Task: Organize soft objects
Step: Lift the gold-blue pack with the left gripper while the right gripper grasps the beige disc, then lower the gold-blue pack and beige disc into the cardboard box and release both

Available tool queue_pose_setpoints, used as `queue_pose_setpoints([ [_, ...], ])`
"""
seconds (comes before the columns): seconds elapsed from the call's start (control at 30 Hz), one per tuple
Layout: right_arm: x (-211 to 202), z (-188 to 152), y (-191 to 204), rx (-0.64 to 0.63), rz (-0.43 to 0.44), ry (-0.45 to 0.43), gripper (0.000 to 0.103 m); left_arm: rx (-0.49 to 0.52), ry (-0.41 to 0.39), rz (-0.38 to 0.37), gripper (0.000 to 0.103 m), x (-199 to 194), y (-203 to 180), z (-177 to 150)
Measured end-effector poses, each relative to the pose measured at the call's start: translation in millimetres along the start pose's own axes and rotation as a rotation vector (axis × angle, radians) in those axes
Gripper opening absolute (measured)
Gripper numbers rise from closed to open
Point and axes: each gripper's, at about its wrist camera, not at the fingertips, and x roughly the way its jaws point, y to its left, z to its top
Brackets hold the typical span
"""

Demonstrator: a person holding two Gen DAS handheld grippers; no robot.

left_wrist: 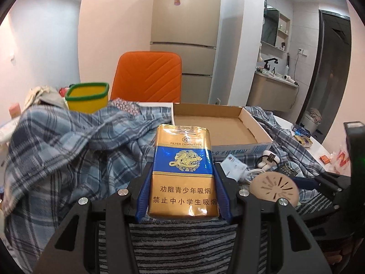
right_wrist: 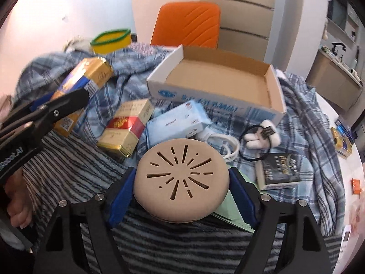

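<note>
My left gripper [left_wrist: 182, 178] is shut on a gold-and-blue cigarette pack [left_wrist: 183, 171], held upright between its blue pads above the striped grey towel [left_wrist: 182, 239]. In the right wrist view the same pack [right_wrist: 91, 73] hangs tilted at the left. My right gripper [right_wrist: 182, 187] is shut on a round beige slotted disc [right_wrist: 181, 180], with both blue pads against its rim, over the striped towel [right_wrist: 79, 171]. A blue plaid cloth [left_wrist: 68, 141] is bunched across the table. The disc [left_wrist: 273, 187] also shows in the left wrist view.
An open cardboard tray [right_wrist: 205, 100] sits behind the items. On the plaid cloth lie a red-and-cream pack [right_wrist: 124, 127], a blue tissue pack [right_wrist: 178, 121], a white cable [right_wrist: 225, 143], a white hair tie [right_wrist: 262, 137] and a dark pack [right_wrist: 280, 169]. Yellow bin [right_wrist: 111, 40], orange chair [right_wrist: 187, 22].
</note>
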Motion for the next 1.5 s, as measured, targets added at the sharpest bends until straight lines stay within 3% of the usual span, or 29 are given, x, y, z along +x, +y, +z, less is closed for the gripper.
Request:
queue_pose_setpoints([
  [0.3,-37.4,7.5,-21.3,0.075,-0.015,-0.137,0.082,0.031,-0.017,0.001,0.049,-8.8,-15.9,13.7],
  [0.6,-68.2,29.4,-39.7,0.099,-0.047,-0.271,0.082,0.047,-0.119,0.019,0.049,-21.9,-29.9,46.0],
  [1.13,-124.8,112.1,-52.4,0.093,-0.126,-0.528,0.082,0.070,-0.258,0.066,0.049,-17.4,-52.9,118.5],
  [1.33,-132.0,142.4,-61.4,0.143,-0.138,-0.580,0.082,0.054,-0.280,0.052,0.049,-10.4,-53.4,149.0],
  [1.5,-125.7,157.0,-67.3,0.152,-0.151,-0.593,0.082,0.041,-0.263,0.048,0.049,4.6,-52.1,155.5],
])
